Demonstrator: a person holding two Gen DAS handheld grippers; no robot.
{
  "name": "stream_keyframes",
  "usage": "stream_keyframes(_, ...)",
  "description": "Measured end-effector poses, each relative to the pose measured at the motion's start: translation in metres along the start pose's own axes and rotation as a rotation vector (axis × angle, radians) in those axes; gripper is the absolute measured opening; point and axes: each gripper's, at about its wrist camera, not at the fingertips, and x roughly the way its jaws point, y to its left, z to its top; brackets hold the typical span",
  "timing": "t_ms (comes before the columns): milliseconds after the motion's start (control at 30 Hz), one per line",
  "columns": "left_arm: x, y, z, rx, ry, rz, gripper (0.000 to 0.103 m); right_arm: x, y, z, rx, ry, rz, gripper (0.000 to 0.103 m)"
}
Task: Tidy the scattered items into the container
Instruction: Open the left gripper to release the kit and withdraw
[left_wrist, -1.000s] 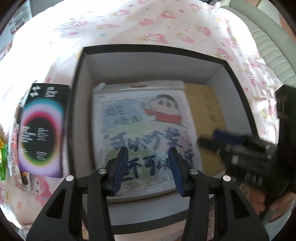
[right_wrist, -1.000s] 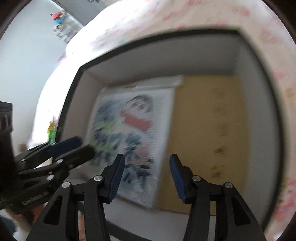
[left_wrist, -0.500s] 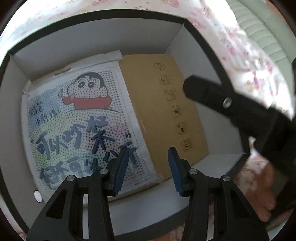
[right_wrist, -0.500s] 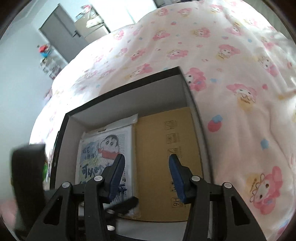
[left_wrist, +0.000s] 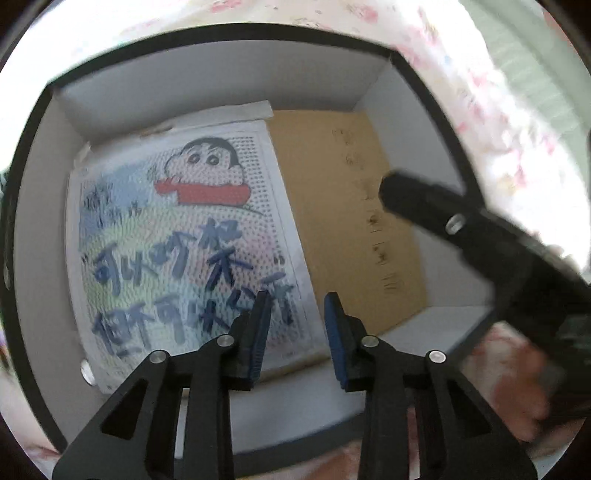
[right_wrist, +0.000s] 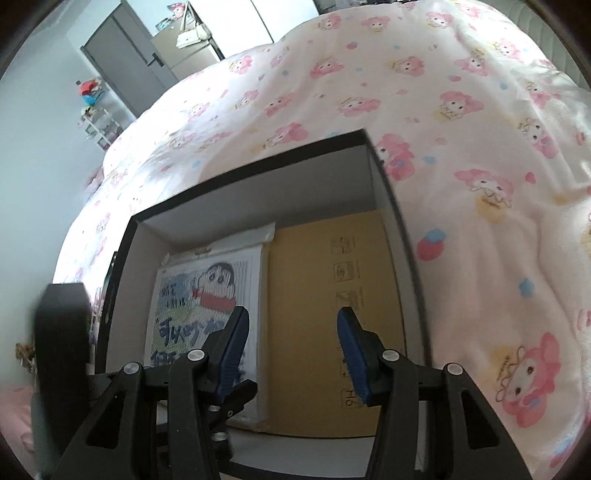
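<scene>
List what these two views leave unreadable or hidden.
- Box floor: covered by cartoon sheet and brown card in both views.
- Card's printed icons: blurred in left view, too small in right.
- Scattered items outside the box: hidden by its walls.
- Left hand-held gripper: closing, nothing between its jaws.

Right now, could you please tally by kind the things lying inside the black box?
Cartoon-print packet: 1
Brown cardboard piece: 1
Total: 2, lying side by side on the floor of the black box.
</scene>
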Motion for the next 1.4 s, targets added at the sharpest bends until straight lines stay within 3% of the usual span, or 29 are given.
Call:
stream_keyframes(33,-0.005,0.009,0.000,-0.027,-0.013,-0.001,0.031,0.001,0.004,-0.001,-0.024,0.002,-0.020,0.046)
stream_keyframes(167,-0.017,0.038,0.003,-0.050,-0.039,0.140,0.030,0.011,0.013,-0.003,-0.077,0.034,-0.018,0.046)
stream_keyframes(400,-0.012,0.065,0.013,-0.079,0.006,0.153,0.030,0.039,0.041,-0.013,-0.210,0.140,-0.037,0.046)
stream_keyframes(500,-0.006,0.058,0.009,-0.079,0.003,0.163,0.028,0.052,0.047,-0.017,-0.243,0.195,-0.049,0.046)
stream_keyframes(633,-0.013,0.068,0.013,-0.086,-0.040,0.111,0.029,0.062,0.044,-0.016,-0.231,0.233,-0.040,0.046)
stream_keyframes(833,-0.065,0.052,-0.001,-0.032,-0.244,0.073,0.029,0.022,0.054,-0.016,-0.235,0.097,-0.064,0.046)
stream_keyframes(933,-0.097,0.047,-0.016,0.017,-0.317,0.116,0.029,-0.014,0.074,-0.028,-0.243,-0.005,-0.087,0.046)
stream_keyframes(1100,-0.141,0.015,-0.079,0.045,-0.355,0.100,0.030,-0.050,0.088,-0.045,-0.215,-0.052,-0.033,0.046)
stream_keyframes(1167,-0.140,0.009,-0.100,0.042,-0.367,0.099,0.030,-0.059,0.102,-0.053,-0.235,-0.068,-0.029,0.046)
stream_keyframes(1400,-0.163,0.046,-0.143,-0.012,-0.395,0.116,0.030,-0.066,0.152,-0.086,-0.273,-0.091,0.022,0.046)
